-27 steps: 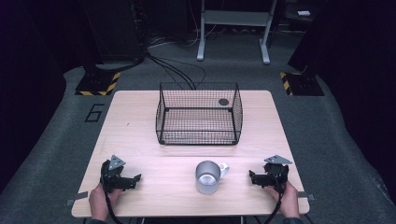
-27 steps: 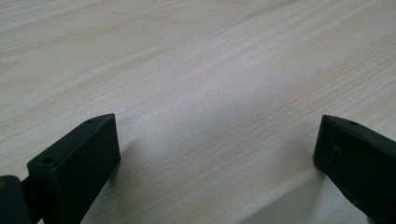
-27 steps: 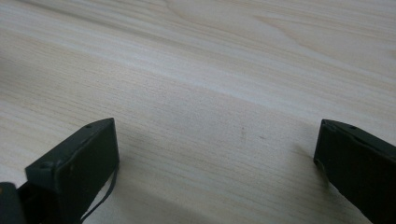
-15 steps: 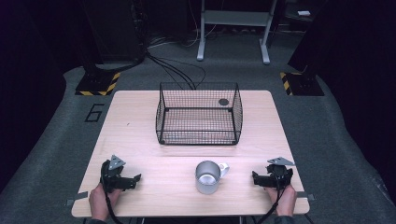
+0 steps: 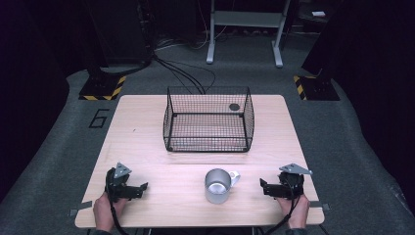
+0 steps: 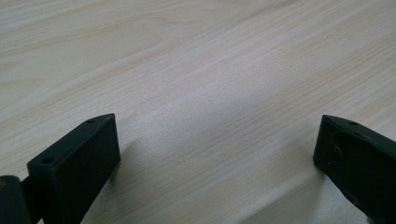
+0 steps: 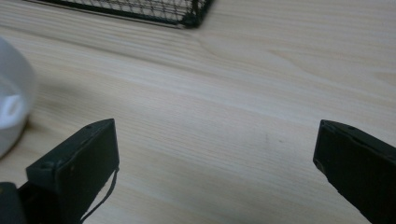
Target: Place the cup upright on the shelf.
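A metal mug [image 5: 218,185] stands upright near the table's front edge, its handle pointing to the back right. In the right gripper view the mug [image 7: 10,116] shows pale at the left edge. A black wire basket [image 5: 209,119] sits at the middle back, and its corner [image 7: 187,13] tops the right gripper view. My left gripper [image 5: 141,188] rests low at the front left, open, jaws wide over bare wood [image 6: 217,135]. My right gripper [image 5: 263,187] sits to the right of the mug, open [image 7: 217,135], with nothing between its jaws.
The wooden table [image 5: 142,142] has bare wood on either side of the basket. A small dark round spot [image 5: 234,106] shows at the basket's back right. Cables and black-and-yellow stand feet [image 5: 102,88] lie on the grey floor beyond the table.
The right gripper has slid slightly toward the table's front edge. The left gripper, the mug and the basket have stayed put.
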Action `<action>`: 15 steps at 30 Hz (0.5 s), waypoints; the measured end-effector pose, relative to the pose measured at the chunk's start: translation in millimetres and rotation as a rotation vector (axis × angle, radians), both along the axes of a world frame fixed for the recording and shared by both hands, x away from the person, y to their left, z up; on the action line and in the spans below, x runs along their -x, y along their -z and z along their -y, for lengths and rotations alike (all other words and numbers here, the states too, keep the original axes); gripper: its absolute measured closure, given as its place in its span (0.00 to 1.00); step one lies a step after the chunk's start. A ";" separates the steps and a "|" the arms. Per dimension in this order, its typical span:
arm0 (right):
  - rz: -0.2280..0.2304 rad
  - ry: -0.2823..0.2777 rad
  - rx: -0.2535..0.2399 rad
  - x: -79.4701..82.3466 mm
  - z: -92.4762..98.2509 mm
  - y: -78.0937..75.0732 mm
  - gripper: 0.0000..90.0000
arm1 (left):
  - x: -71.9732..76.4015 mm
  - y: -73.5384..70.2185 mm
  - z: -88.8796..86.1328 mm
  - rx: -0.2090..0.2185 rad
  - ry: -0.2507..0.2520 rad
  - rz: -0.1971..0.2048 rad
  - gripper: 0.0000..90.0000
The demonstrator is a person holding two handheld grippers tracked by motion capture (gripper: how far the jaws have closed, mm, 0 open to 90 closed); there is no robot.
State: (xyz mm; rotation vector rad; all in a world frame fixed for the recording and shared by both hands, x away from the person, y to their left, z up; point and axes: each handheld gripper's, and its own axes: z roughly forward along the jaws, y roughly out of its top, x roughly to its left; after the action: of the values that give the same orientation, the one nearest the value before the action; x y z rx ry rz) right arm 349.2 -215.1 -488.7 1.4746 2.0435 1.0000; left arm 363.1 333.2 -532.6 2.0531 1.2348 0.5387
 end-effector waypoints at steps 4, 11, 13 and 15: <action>0.002 -0.032 0.009 3.5 -8.8 -13.3 0.00 | 0.0 0.0 0.0 0.000 0.000 0.000 0.01; 0.029 -0.094 -0.012 8.9 -23.1 -28.9 0.00 | 0.0 0.0 0.0 0.000 0.000 0.000 0.01; 0.032 -0.112 -0.021 10.6 -26.8 -33.0 0.00 | 0.0 0.0 0.0 0.000 0.000 0.000 0.00; 0.037 -0.129 -0.025 12.0 -30.5 -36.8 0.00 | 0.0 0.0 0.0 0.000 0.000 0.001 0.01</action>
State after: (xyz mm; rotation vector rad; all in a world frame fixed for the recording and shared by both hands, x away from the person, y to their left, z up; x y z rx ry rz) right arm 337.2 -184.5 -451.9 1.3397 2.1296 1.0982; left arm 363.1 333.2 -532.6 2.0527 1.2346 0.5391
